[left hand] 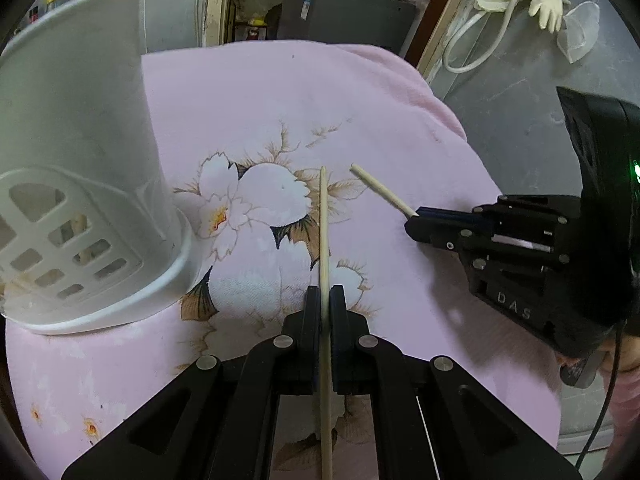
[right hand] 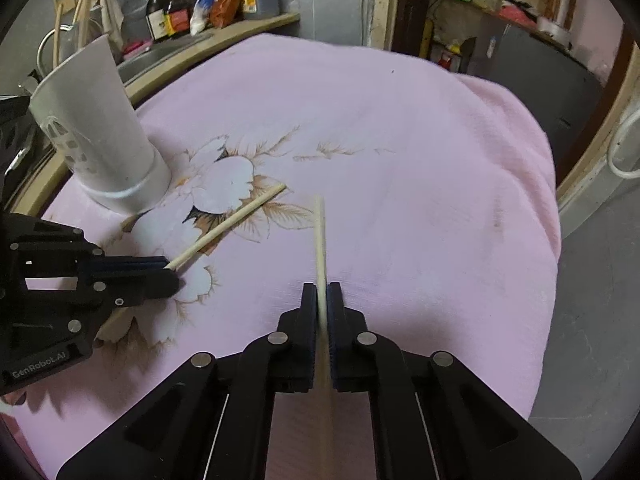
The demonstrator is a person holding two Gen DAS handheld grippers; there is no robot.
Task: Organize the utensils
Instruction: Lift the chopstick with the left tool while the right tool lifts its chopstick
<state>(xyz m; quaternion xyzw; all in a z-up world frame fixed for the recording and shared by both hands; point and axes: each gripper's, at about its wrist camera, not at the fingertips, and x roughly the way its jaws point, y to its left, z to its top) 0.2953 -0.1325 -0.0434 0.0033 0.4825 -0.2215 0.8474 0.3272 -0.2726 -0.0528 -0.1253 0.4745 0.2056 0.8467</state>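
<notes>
Each claw has closed on one chopstick. The left claw (left hand: 325,300) pinches its chopstick (left hand: 324,224) partway along the shaft, so a long front end points ahead over the flower print of the pink blanket (left hand: 260,92) that covers the table. The right claw (right hand: 321,296) grips its own chopstick (right hand: 319,236) the same way, with the tip reaching toward the middle of the table. In both views the fingers sit tight against the wood with no gap showing.

The white utensil holder (left hand: 80,140) stands upright near the left edge of the table, its slotted front facing the claws; something pale shows through the slots, too unclear to name. Both chopsticks are well apart from the holder's mouth.

Holding each stick partway along with a long front end free seems meant to leave a lead that can be tipped into the holder. The likely next step is to raise one stick and turn it upright over the opening, so the organizing looks unfinished.
</notes>
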